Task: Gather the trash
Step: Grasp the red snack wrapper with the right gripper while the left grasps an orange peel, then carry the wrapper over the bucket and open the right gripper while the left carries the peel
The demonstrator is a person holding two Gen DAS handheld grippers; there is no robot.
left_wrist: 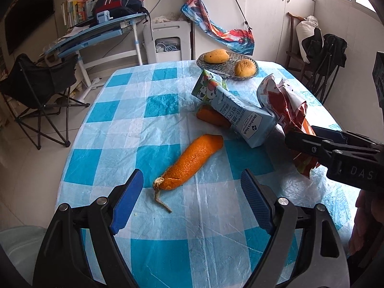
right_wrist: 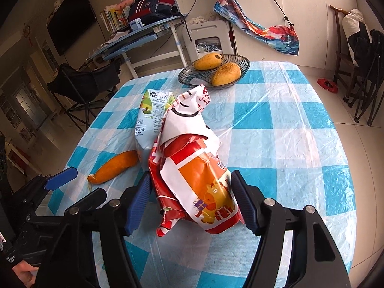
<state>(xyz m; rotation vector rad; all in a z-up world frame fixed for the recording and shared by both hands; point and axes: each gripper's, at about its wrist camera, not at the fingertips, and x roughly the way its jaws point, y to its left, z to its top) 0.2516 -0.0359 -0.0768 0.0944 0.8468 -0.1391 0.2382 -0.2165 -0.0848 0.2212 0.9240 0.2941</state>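
Note:
A crumpled red, white and orange snack bag (right_wrist: 194, 168) lies on the blue-checked tablecloth (right_wrist: 288, 129). My right gripper (right_wrist: 190, 204) has its jaws around the bag's near end, pads touching both sides; it also shows in the left wrist view (left_wrist: 312, 139). A light blue milk carton (left_wrist: 237, 115) lies tipped over a second orange piece (left_wrist: 211, 117). A long strip of orange peel (left_wrist: 192, 163) with a string end lies in front of my left gripper (left_wrist: 192, 201), which is open and empty just short of it.
A glass dish (left_wrist: 223, 69) holding two mangoes stands at the table's far side. Folding chairs stand on the left (left_wrist: 36, 88) and right (left_wrist: 328, 55) of the table. A desk with a backpack (left_wrist: 120, 0) stands beyond it.

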